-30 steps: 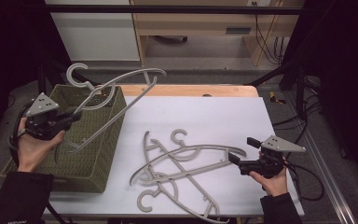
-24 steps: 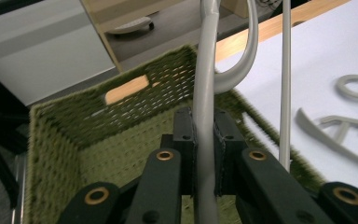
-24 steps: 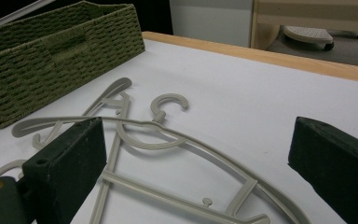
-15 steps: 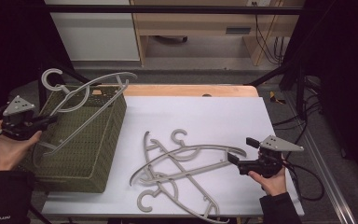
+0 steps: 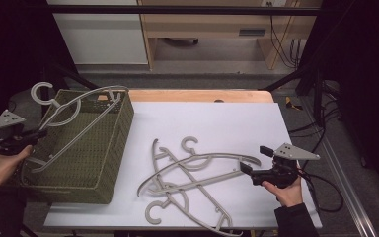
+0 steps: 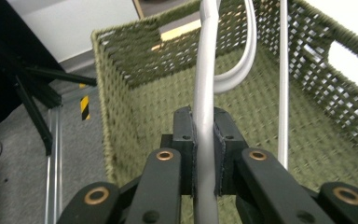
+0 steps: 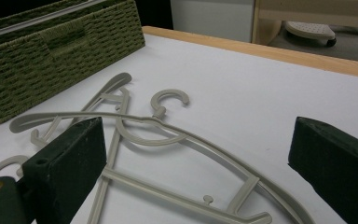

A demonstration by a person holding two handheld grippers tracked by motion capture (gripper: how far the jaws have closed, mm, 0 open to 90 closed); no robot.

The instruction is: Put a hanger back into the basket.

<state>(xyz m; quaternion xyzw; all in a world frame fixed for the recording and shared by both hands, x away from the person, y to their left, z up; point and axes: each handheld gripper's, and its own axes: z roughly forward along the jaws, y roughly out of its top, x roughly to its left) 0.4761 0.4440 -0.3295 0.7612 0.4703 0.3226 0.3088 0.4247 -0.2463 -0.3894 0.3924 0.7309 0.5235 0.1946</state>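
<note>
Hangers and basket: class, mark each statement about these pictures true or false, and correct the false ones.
1. The left hand-held gripper is shut on a grey hanger. True.
2. That held hanger lies flat on the white table. False: it is held over the green basket.
3. The right hand-held gripper is open. True.
4. The basket is red plastic. False: it is green and woven.
5. Loose hangers lie on the table. True.
</note>
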